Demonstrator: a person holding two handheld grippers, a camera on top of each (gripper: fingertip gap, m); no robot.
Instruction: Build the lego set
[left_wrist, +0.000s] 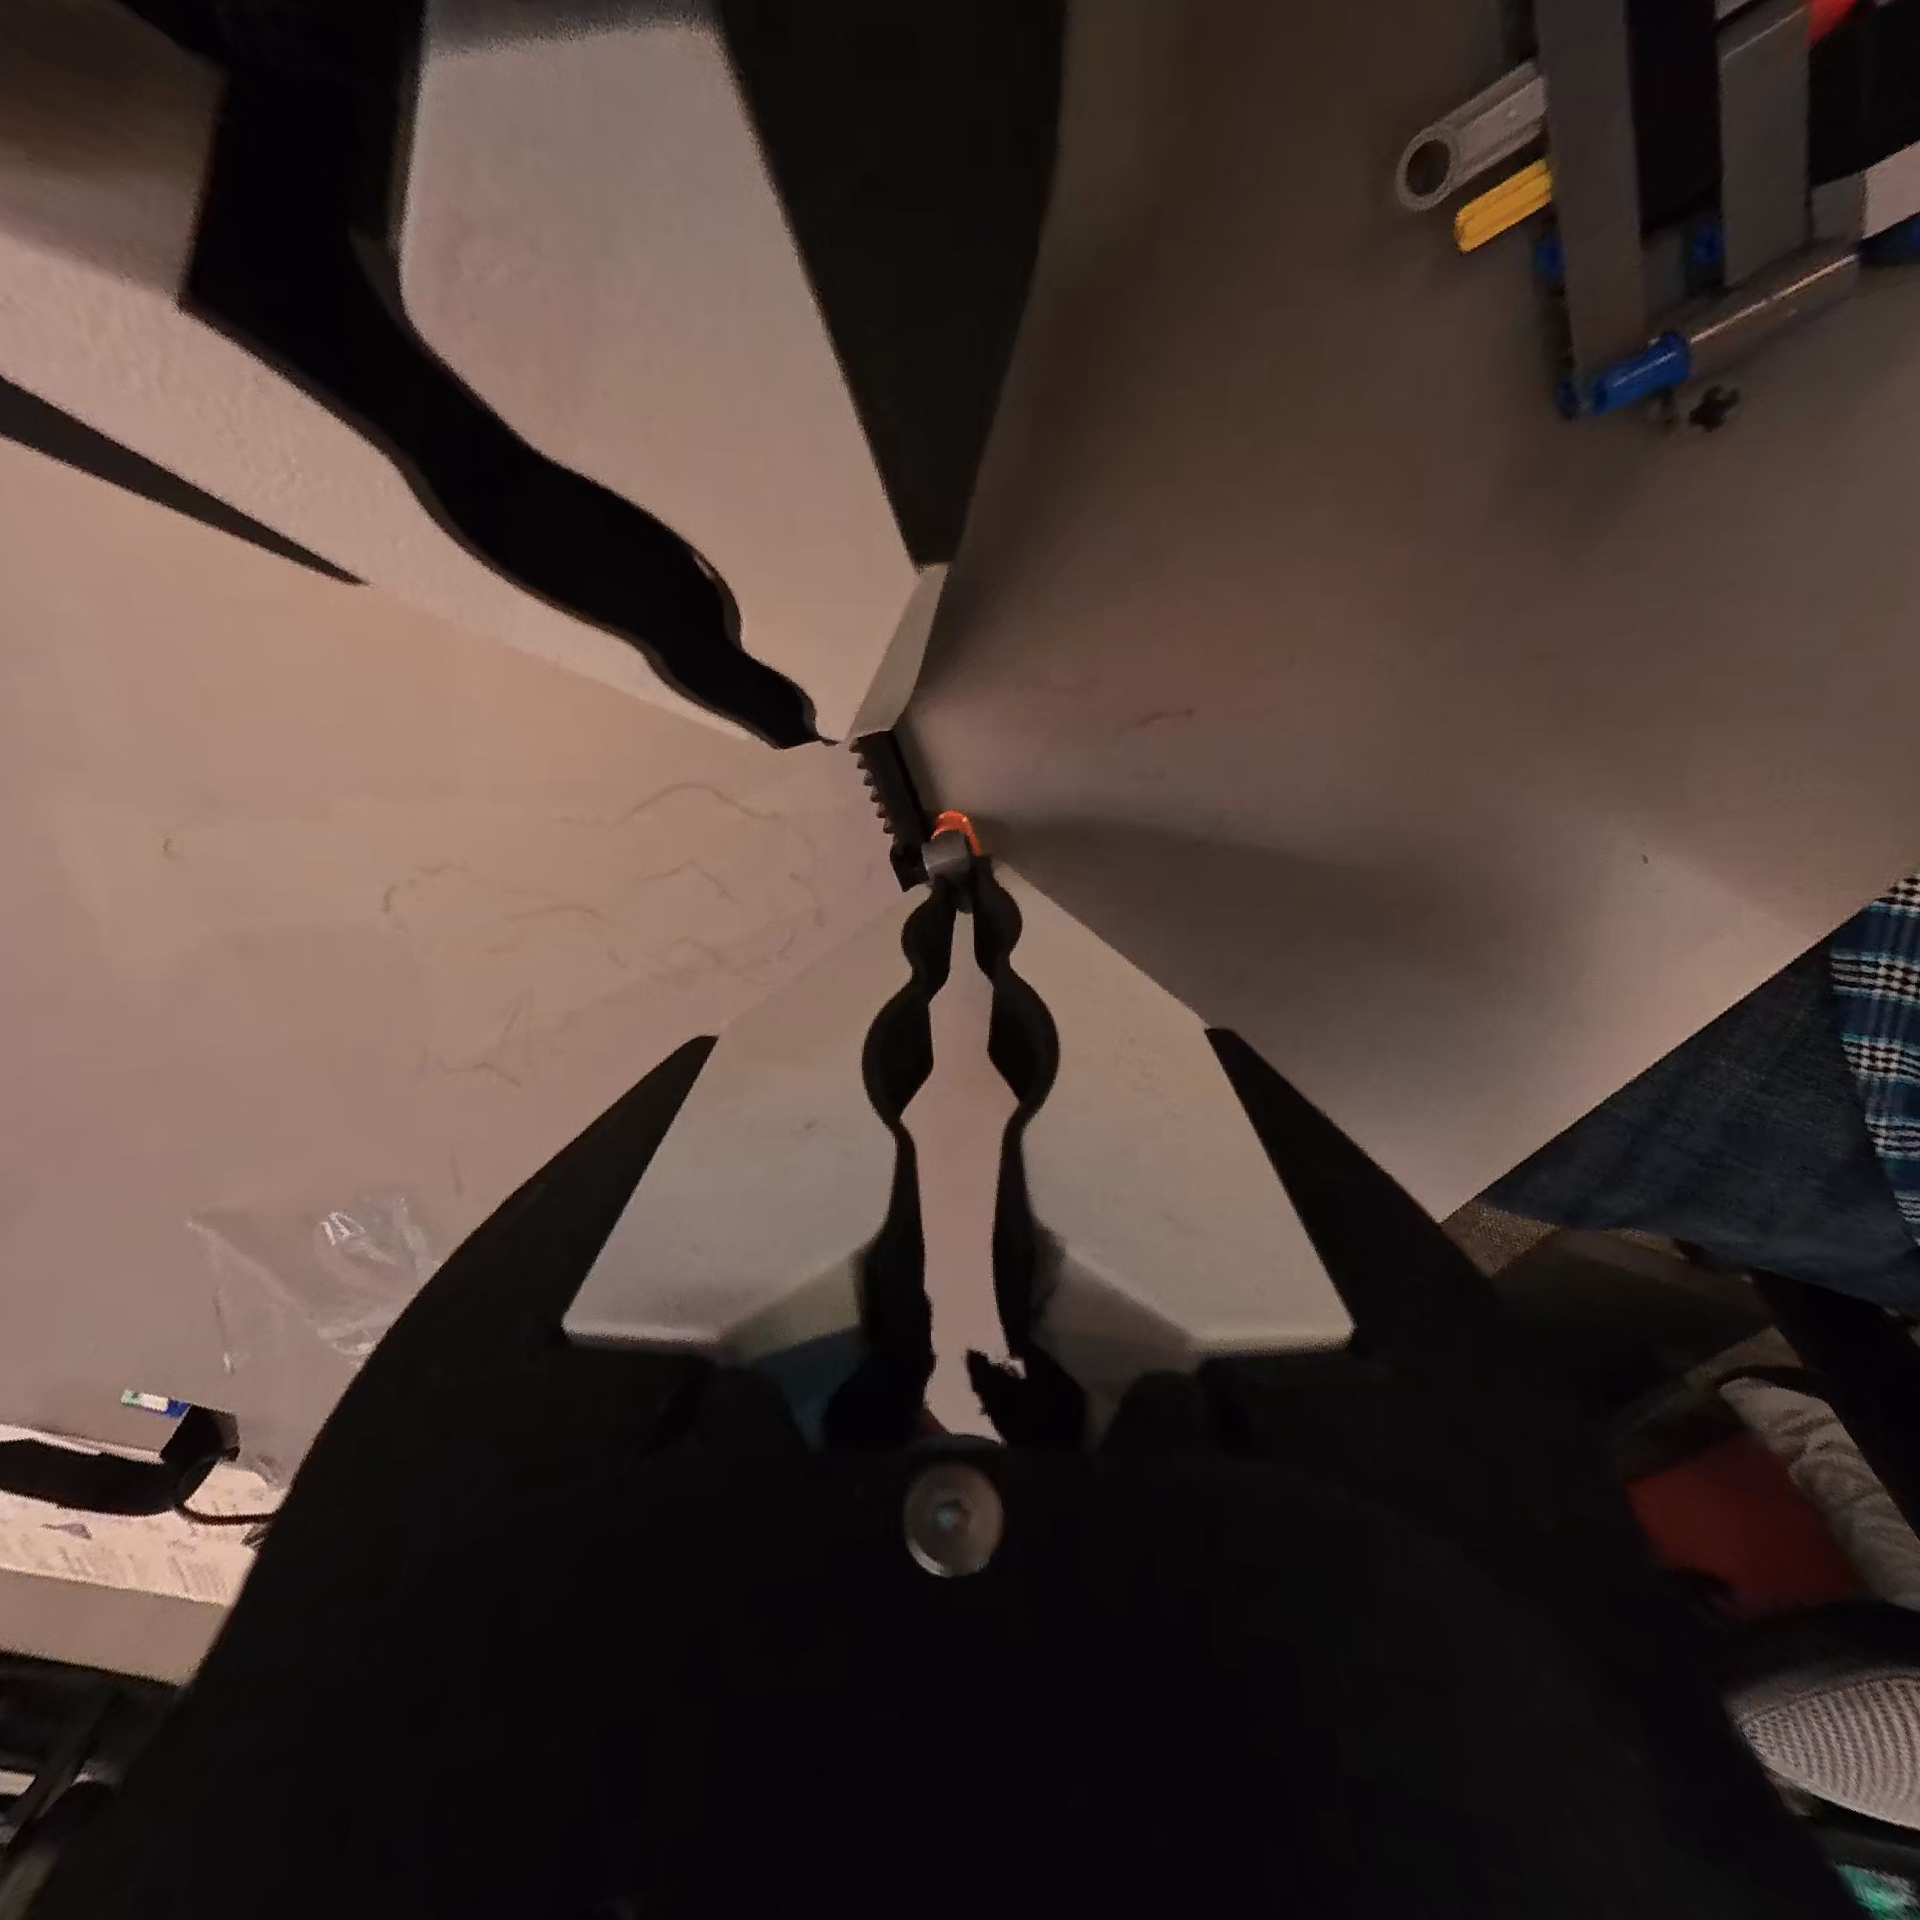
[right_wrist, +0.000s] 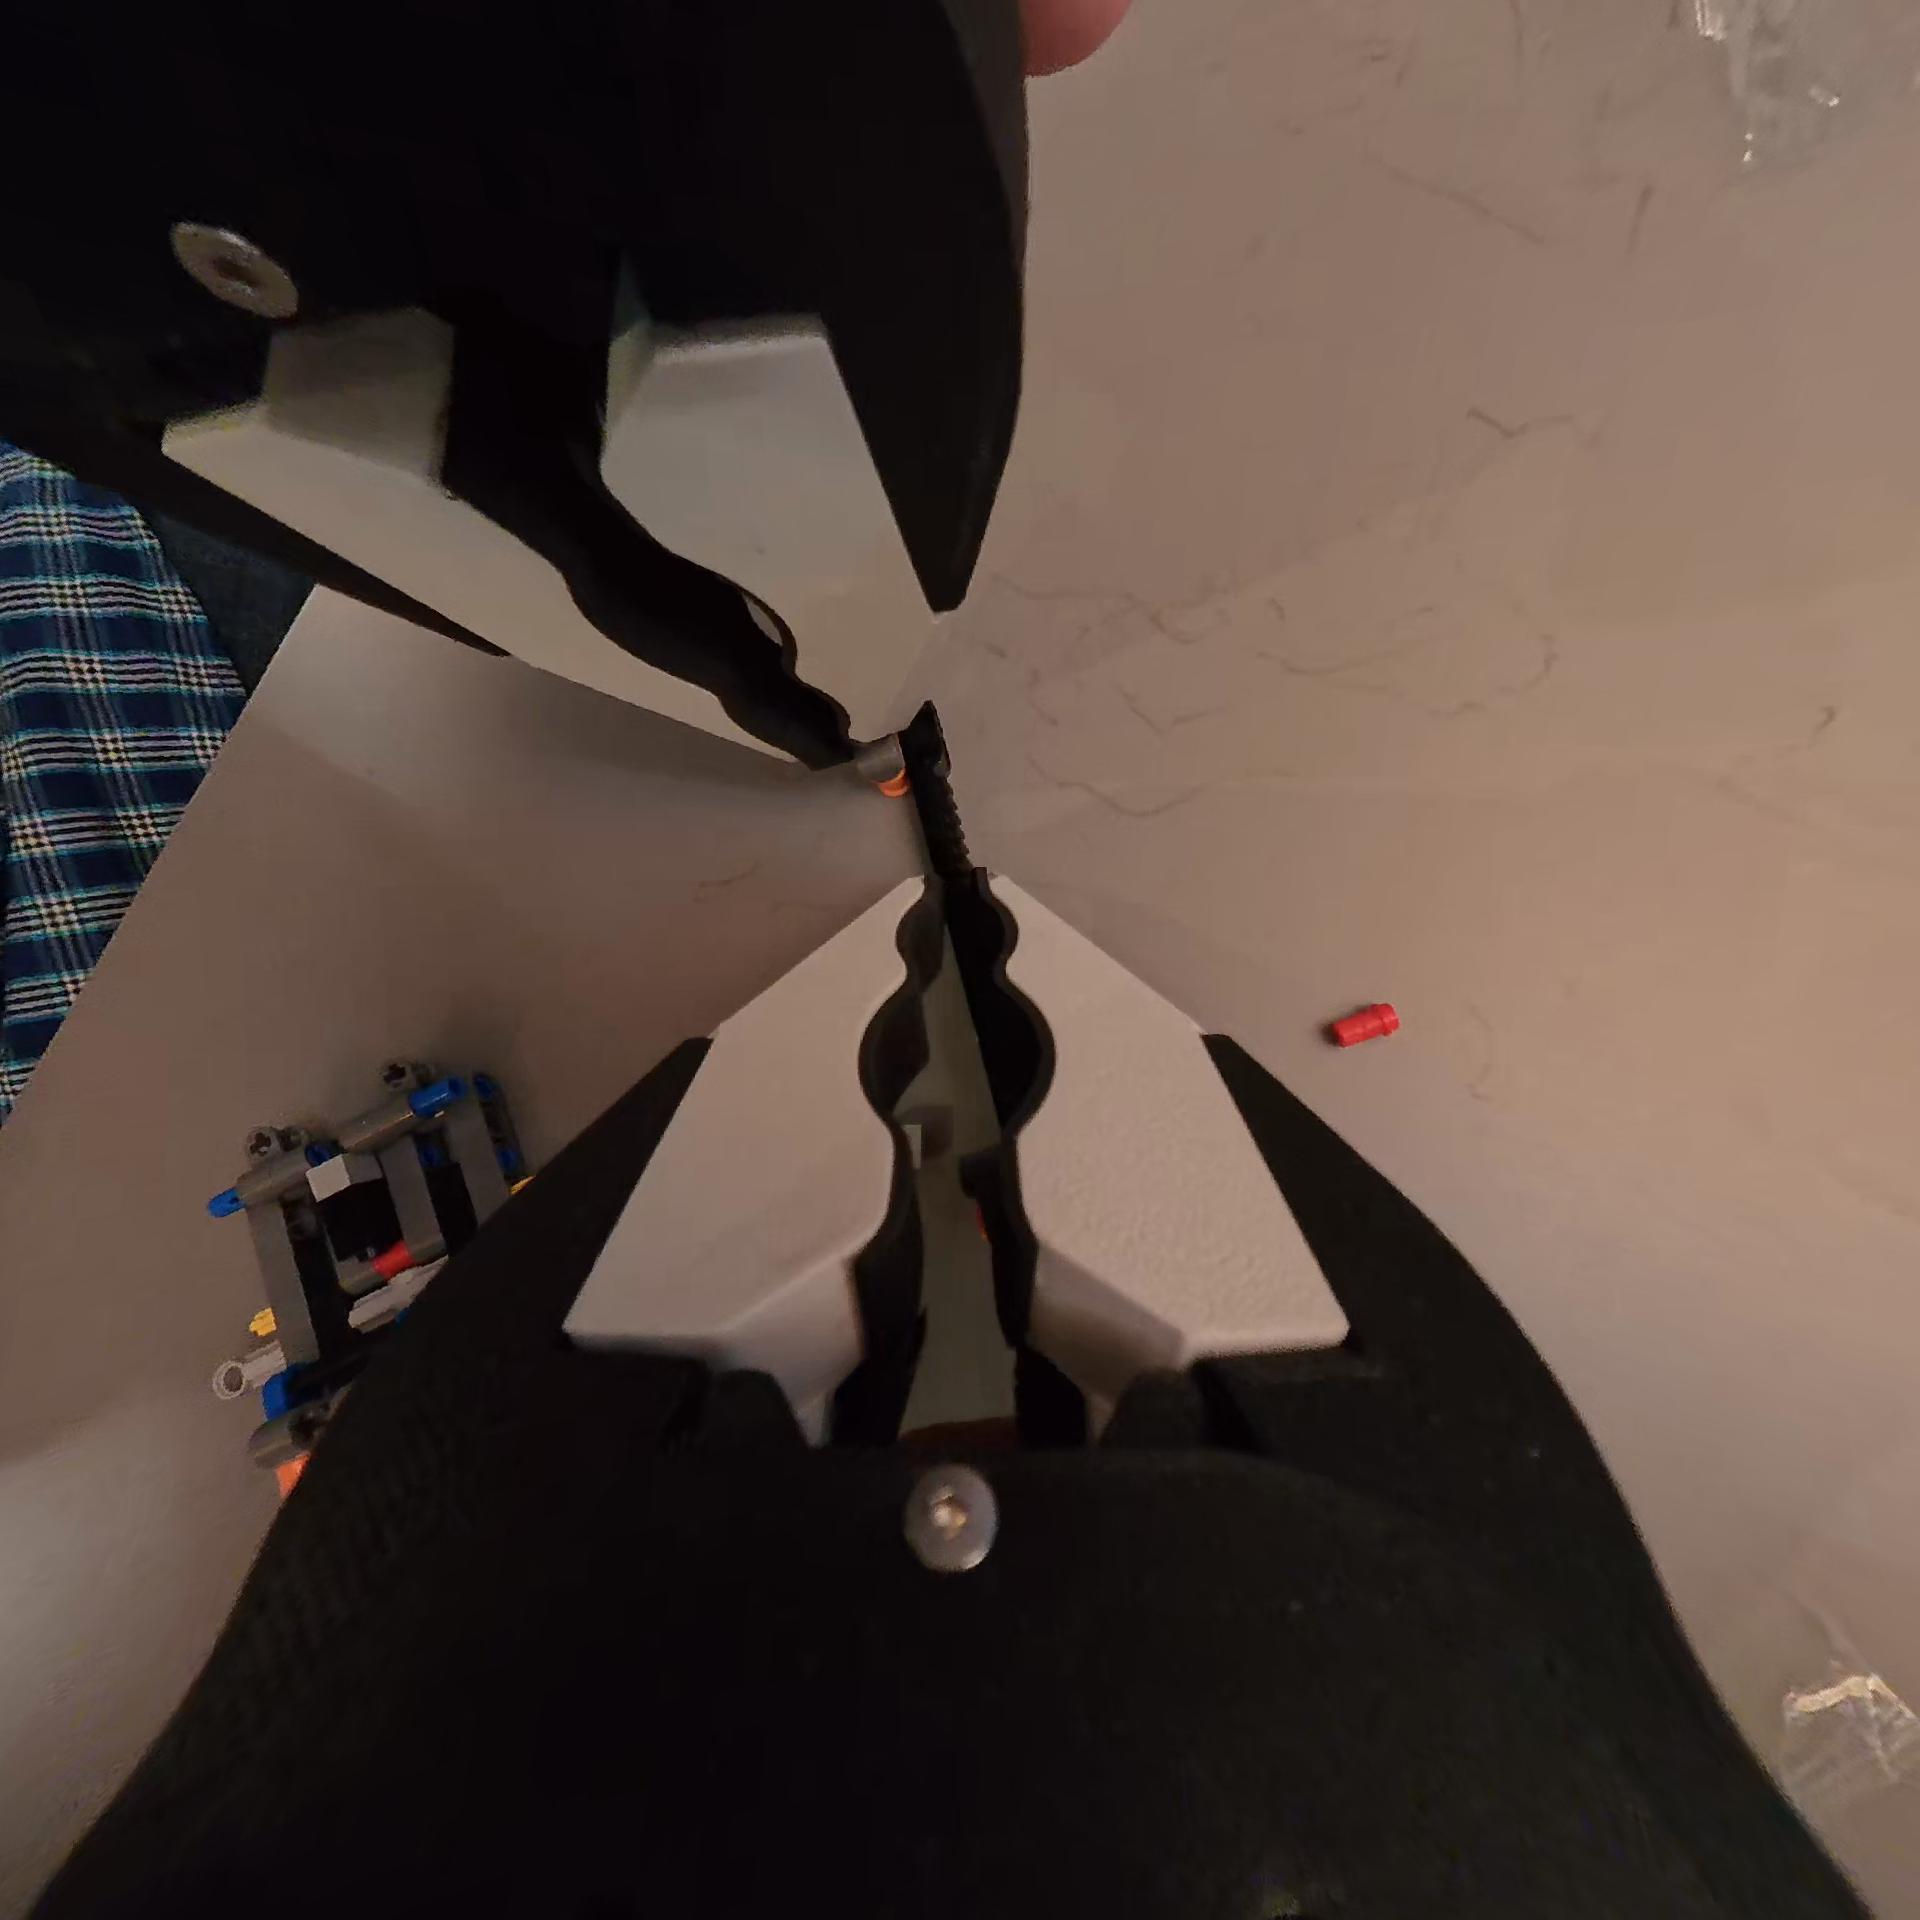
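My left gripper (left_wrist: 958, 888) is shut on a small grey and orange connector piece (left_wrist: 951, 850). My right gripper (right_wrist: 951, 883) is shut on a black toothed rack piece (right_wrist: 940, 800). The two pieces touch end to side above the white table. In the left wrist view the rack (left_wrist: 883, 805) sticks out of the right gripper's tips (left_wrist: 821, 727). In the right wrist view the connector (right_wrist: 883, 769) sits at the left gripper's tips (right_wrist: 831, 743). A partly built grey, black and blue lego assembly (right_wrist: 353, 1236) lies on the table, also seen in the left wrist view (left_wrist: 1662, 208).
A loose red pin (right_wrist: 1363, 1024) lies on the white table (right_wrist: 1455, 520) to the right. Clear plastic bags (left_wrist: 312, 1299) lie near the table's edge. A person's plaid sleeve (right_wrist: 94, 727) is beside the table. A finger (right_wrist: 1070, 31) shows at the top. Both grippers' tips are close together, under 4 cm apart.
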